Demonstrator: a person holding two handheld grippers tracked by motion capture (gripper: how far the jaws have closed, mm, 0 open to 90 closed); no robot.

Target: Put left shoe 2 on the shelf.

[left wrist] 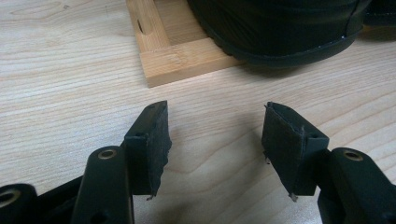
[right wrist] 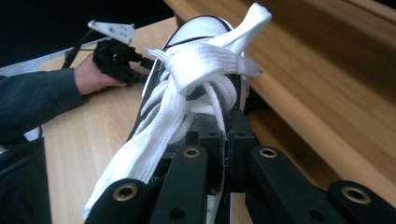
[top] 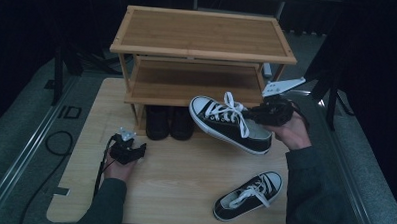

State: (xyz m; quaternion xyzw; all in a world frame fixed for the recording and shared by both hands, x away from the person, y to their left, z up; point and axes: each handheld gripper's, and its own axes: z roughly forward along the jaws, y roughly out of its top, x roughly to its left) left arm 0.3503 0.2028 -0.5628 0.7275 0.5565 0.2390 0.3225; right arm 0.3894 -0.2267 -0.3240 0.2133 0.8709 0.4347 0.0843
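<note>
In front of the bamboo shoe rack (top: 204, 42), the right gripper (top: 275, 110) holds a black-and-white sneaker (top: 228, 124) lifted above the table (top: 184, 181), jaws clamped on its tongue by the laces. The left gripper (top: 127, 150) rests low on the wood, jaws spread wide, holding nothing. A second sneaker (top: 248, 195) lies near the table's front edge.

Wooden table (top: 184, 176) w/ bamboo shoe rack (top: 204, 34), black boots (top: 168, 122) under it, & one sneaker (top: 248, 195) front right.

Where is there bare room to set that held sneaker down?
The rack's top shelf and middle shelf are bare, as is the table between the left gripper and the lying sneaker. Crowded: black boots underneath.
</note>
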